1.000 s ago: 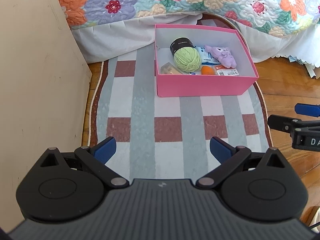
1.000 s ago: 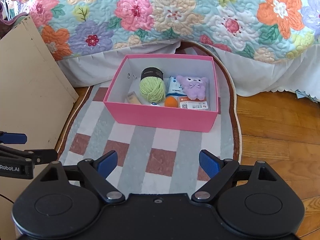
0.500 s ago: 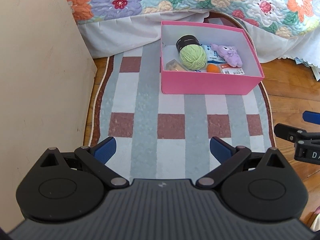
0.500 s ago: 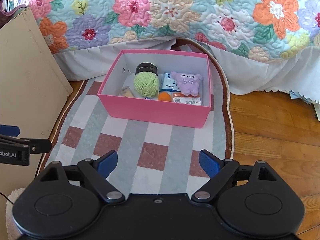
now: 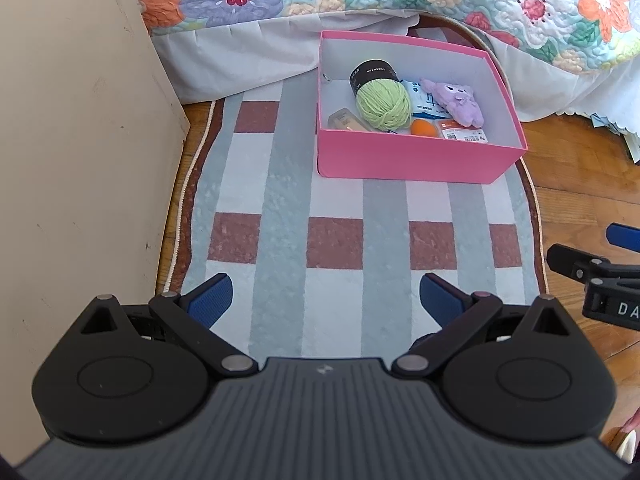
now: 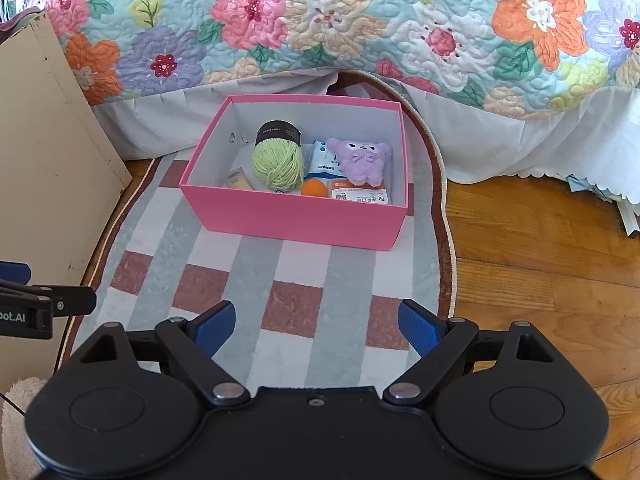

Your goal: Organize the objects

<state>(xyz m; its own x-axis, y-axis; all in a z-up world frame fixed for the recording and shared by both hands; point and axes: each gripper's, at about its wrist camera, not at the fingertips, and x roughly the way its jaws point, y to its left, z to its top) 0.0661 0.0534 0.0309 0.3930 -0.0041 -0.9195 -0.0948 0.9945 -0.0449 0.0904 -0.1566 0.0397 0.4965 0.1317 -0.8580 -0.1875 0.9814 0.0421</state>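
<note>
Box: one pink box (image 6: 296, 216) on the rug (image 6: 256, 280), beside the bed (image 6: 320, 20).
Contents: one yarn ball (image 6: 278, 162), one plush toy (image 6: 362, 160), one orange ball (image 6: 314, 188), two packets, one small carton.
Left gripper (image 5: 326, 300): fingers apart, empty.
Right gripper (image 6: 316, 326): fingers apart, empty.

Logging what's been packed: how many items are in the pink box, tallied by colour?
In the pink cardboard box:
Green: 1, the ball of green yarn
Purple: 1, the purple plush toy
Orange: 1, the small orange ball
Beige: 1, the small beige packet
White-blue: 1, the tissue pack
White-orange: 1, the labelled packet
Total: 6
</note>
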